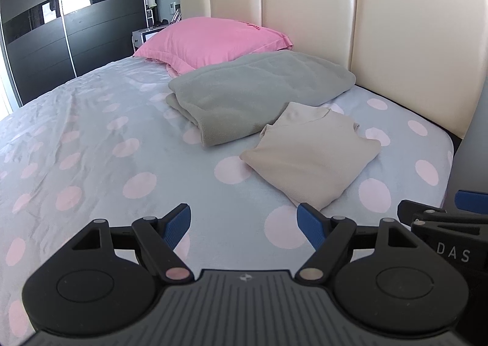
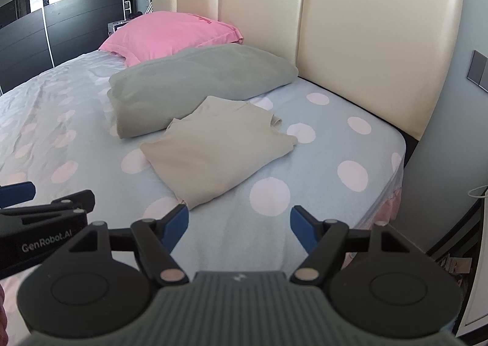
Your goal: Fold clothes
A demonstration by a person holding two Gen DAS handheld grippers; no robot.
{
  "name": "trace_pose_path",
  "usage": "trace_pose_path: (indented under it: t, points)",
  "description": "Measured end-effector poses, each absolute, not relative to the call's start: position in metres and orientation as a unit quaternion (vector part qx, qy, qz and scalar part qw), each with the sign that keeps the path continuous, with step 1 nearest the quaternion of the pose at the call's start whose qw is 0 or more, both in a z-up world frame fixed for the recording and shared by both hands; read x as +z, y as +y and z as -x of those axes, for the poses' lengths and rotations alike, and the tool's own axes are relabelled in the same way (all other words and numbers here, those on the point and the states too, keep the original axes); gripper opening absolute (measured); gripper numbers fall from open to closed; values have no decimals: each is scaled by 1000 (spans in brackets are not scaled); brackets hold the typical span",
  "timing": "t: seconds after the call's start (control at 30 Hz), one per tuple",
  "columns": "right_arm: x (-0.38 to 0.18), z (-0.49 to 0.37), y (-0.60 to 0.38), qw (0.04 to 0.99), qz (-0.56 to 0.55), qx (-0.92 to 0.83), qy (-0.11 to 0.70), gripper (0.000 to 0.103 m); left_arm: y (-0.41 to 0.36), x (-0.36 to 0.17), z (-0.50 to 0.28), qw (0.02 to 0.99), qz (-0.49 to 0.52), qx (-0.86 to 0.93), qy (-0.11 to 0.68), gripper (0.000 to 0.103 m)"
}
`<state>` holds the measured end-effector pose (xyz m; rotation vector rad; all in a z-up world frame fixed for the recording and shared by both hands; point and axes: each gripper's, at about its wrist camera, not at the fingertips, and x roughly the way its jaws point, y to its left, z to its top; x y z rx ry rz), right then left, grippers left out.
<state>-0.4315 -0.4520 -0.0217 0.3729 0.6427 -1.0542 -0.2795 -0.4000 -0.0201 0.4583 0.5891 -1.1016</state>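
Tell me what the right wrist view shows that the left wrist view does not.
Only the right wrist view shows the grey wall switch plate and the bed's pink skirt. Only the left wrist view shows the "DAS" lettering on the neighbouring gripper. Both show the folded beige garment, the grey garment, the pink pillow and the cream headboard. Both grippers, left and right, are open and empty.
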Motion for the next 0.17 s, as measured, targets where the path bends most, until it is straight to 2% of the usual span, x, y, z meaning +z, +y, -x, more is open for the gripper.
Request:
trace_pose_path:
  t: [0.17]
  points:
    - [-20, 431, -451, 799, -169, -493, 299, 76, -399, -19, 280, 786, -207, -514, 273, 76]
